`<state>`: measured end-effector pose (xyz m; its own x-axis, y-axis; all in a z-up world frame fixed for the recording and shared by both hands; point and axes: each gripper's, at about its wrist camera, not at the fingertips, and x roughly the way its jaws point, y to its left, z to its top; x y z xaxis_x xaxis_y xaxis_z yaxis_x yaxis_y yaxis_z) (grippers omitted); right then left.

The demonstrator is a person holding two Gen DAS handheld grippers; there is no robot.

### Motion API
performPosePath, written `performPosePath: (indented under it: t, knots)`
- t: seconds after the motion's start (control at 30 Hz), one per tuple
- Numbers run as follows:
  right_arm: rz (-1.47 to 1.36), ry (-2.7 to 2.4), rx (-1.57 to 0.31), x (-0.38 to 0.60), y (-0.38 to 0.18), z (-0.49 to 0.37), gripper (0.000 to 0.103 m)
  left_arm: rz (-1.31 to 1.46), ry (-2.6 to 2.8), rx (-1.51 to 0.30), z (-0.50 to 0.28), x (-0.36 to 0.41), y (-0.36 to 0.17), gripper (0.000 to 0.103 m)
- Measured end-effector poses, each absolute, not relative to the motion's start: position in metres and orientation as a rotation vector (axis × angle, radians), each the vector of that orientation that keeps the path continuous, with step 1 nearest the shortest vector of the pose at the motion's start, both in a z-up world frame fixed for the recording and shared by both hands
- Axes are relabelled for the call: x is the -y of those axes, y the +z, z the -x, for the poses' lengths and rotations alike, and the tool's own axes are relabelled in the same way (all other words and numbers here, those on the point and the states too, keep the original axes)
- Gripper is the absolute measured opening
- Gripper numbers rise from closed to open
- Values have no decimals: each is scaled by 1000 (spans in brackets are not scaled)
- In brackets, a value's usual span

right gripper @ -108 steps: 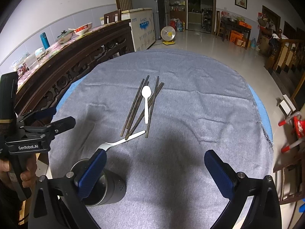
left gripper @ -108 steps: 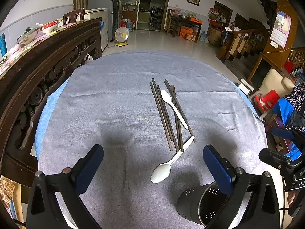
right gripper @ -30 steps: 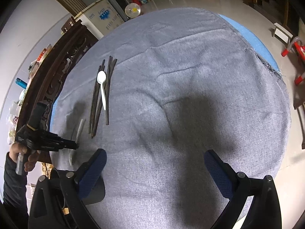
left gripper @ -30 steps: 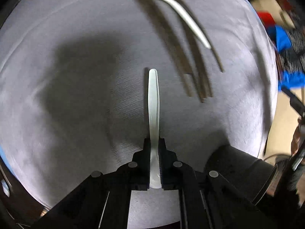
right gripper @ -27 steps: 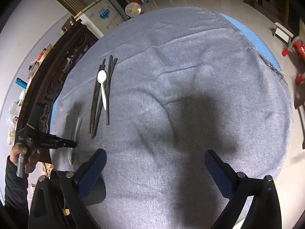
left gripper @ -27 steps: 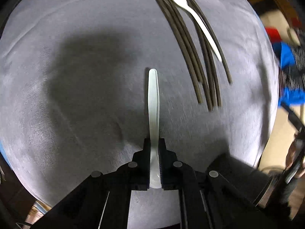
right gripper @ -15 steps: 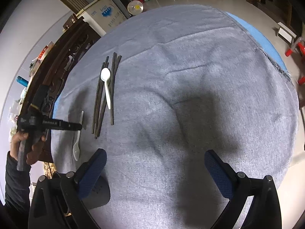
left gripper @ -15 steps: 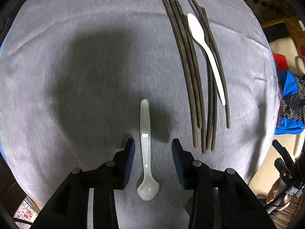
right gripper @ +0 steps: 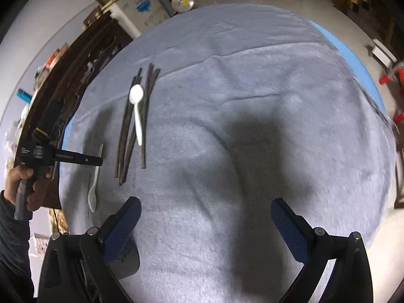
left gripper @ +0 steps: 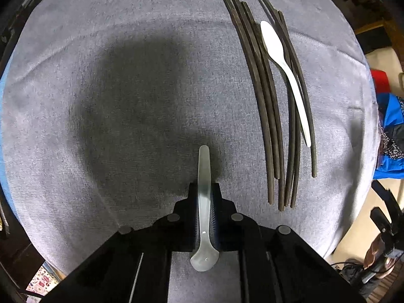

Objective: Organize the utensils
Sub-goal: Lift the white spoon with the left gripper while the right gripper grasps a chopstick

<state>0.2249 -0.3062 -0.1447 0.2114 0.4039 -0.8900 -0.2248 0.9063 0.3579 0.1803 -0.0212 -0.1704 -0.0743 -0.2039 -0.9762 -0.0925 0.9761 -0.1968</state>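
A white spoon [left gripper: 204, 202] lies along my left gripper [left gripper: 204, 189], bowl toward the camera and handle tip pointing away. The jaws are closing, and their pads press on the handle. From the right wrist this spoon [right gripper: 94, 184] sits low over the grey cloth [right gripper: 252, 101], under the left gripper [right gripper: 97, 161]. Several dark chopsticks [left gripper: 270, 116] lie in a bundle to the right, with a second white spoon [left gripper: 282, 63] on top of them. My right gripper [right gripper: 204, 214] hangs open over bare cloth. The black utensil holder [right gripper: 130, 260] peeks out behind its left finger.
A person's hand [right gripper: 22, 184] holds the left gripper at the table's left edge. A dark carved wooden sideboard [right gripper: 65, 73] runs along that side, with a white chest freezer [right gripper: 136, 7] behind it. Blue undercloth [right gripper: 353, 58] shows at the far right rim.
The left gripper held the spoon, opened and left it lying on the cloth, then shut on its handle again. The chopstick bundle has come further into the left wrist view.
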Motion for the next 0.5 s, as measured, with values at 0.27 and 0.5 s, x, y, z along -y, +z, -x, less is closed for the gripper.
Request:
performPosePath:
  t: [0.27, 0.5]
  knots:
    - [-124, 538, -1394, 237, -143, -283, 98, 263, -111, -1621, -167, 0, -174, 10]
    - [41, 589, -1406, 153, -134, -341, 69, 293, -123, -1606, -161, -16, -168, 10]
